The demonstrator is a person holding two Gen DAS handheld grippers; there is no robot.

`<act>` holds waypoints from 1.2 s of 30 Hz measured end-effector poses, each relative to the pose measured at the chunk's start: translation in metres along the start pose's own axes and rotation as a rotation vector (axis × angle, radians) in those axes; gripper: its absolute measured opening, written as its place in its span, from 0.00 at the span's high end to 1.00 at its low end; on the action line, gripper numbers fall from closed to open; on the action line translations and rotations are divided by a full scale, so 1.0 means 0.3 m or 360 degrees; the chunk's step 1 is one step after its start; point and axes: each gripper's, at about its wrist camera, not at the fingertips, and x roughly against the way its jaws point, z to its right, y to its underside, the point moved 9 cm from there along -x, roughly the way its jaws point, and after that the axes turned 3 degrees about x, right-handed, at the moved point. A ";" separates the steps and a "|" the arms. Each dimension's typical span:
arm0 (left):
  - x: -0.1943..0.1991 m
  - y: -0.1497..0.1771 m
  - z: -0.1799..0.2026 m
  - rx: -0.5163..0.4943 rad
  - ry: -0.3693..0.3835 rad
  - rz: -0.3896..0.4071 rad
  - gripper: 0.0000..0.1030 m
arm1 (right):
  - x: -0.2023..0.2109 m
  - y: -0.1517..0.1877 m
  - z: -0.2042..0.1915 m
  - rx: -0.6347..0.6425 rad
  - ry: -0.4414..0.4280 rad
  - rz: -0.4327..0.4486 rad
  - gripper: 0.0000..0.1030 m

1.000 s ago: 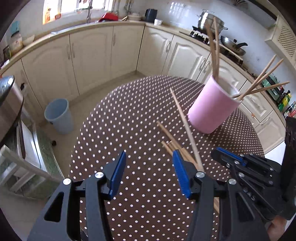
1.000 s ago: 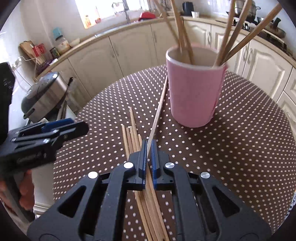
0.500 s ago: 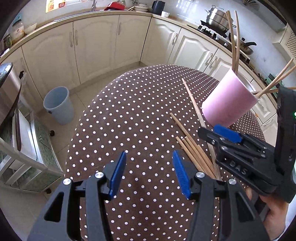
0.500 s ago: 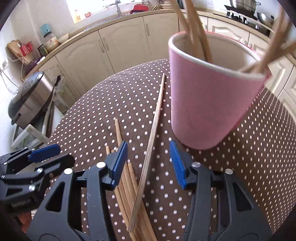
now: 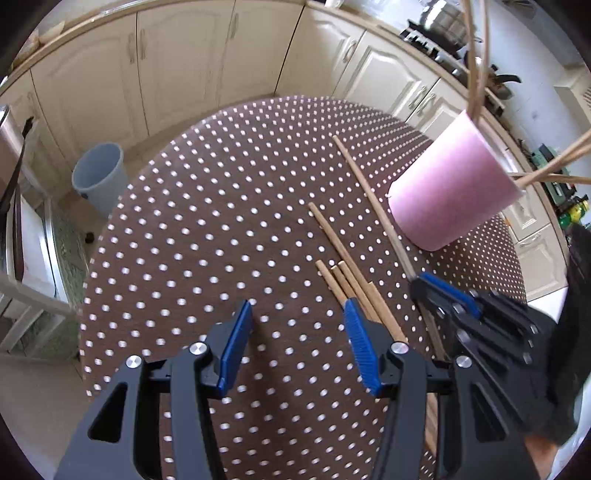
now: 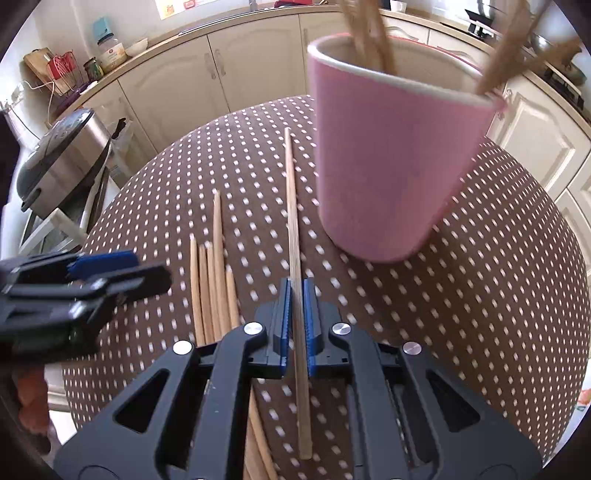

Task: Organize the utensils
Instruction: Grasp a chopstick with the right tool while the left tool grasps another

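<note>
A pink cup (image 6: 388, 166) (image 5: 450, 195) holding several chopsticks stands on the brown dotted tablecloth (image 5: 207, 221). One long chopstick (image 6: 291, 206) (image 5: 369, 192) lies just left of the cup. My right gripper (image 6: 296, 286) (image 5: 424, 284) is closing on it, and its blue pads press its near half. A bundle of several loose chopsticks (image 6: 212, 280) (image 5: 347, 273) lies further left. My left gripper (image 5: 297, 306) (image 6: 151, 267) hovers open beside that bundle with nothing between its fingers; its right finger overlaps the bundle's near ends.
A blue-grey bin (image 5: 98, 177) stands on the floor beyond the table's left edge. A rice cooker (image 6: 62, 158) sits on a low stand at the left. Cream cabinets (image 5: 184, 66) line the back wall, with pots on a stove (image 5: 443, 22).
The right gripper opened over the long chopstick, then shut on it. Both grippers came lower and nearer to the cup and the bundle.
</note>
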 end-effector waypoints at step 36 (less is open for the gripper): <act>0.061 0.022 0.061 0.0087 -0.0063 0.0009 0.82 | 0.066 0.063 0.045 0.0020 -0.0188 0.0041 0.92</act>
